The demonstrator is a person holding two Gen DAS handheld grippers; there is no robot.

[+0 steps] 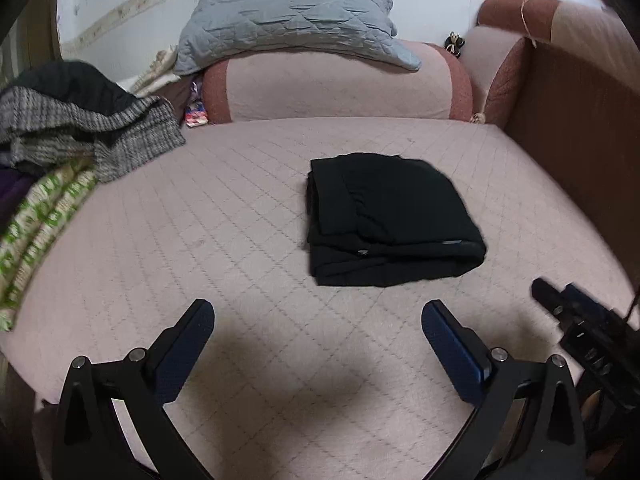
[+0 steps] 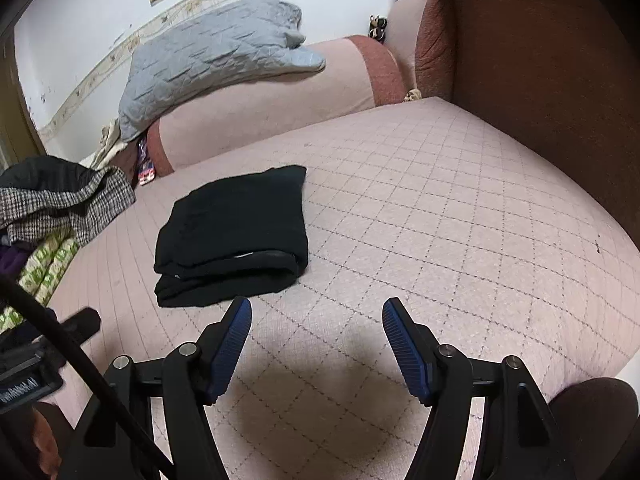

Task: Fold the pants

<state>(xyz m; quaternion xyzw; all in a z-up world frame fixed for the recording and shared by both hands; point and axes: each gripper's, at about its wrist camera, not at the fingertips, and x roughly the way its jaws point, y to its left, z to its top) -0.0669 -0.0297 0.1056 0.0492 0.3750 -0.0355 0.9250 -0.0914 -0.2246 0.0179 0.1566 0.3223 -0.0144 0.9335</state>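
My right hand-held gripper [image 2: 316, 312] hangs spread wide over the pink quilted bed [image 2: 440, 216], gripping nothing. Black pants [image 2: 236, 232] lie folded on the bed, just beyond my left blue pad [image 2: 232, 344]. Grey pillow [image 2: 208, 60] sits past the pants, on the bolster [image 2: 272, 100].

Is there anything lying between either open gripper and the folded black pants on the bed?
Nothing visible does. Only bare quilted bed cover lies between the left gripper and the black pants, and likewise ahead of the right gripper. The clothes pile sits off to the left, apart from the pants.
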